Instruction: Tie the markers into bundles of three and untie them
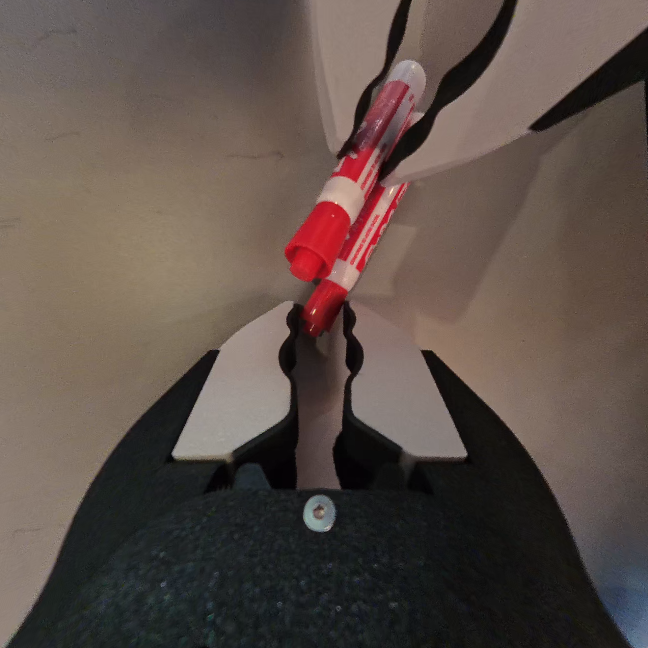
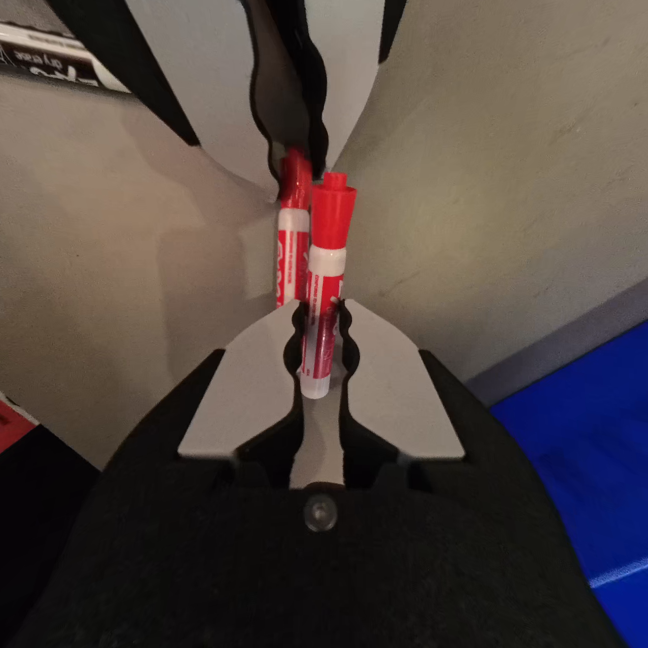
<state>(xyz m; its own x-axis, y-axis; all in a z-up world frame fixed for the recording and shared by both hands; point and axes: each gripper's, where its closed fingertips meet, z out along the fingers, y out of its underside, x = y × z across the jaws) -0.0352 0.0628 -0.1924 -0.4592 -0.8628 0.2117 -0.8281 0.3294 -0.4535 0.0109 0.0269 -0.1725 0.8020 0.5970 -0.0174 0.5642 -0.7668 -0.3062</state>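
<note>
Two red-capped dry-erase markers with white barrels and red printed sleeves are held side by side, touching along their barrels and offset lengthwise, above a plain beige tabletop [image 1: 122,175]. The left gripper [image 1: 321,317], a black body with white finger plates and black wavy pads, is pinching the red cap of the first marker [image 1: 321,312] at its fingertips; the same marker [image 2: 292,224] appears in the right wrist view at the far side, its cap seated between the left gripper's pads [image 2: 298,164]. The right gripper [image 2: 321,306], of the same build, is closed on the barrel of the second marker [image 2: 328,280] near its clear rear end, with the red cap pointing away from the gripper body. In the left wrist view the second marker [image 1: 347,196] lies above and partly over the first, its barrel clamped between the right gripper's pads [image 1: 378,154]. Both markers are carried clear of the tabletop, with their shadows on it below. A blue flat object [image 2: 578,456] sits at the tabletop's right edge in the right wrist view, a black-and-white printed box [image 2: 52,59] lies toward the far left corner, and a red item [image 2: 14,424] shows at the left edge.
</note>
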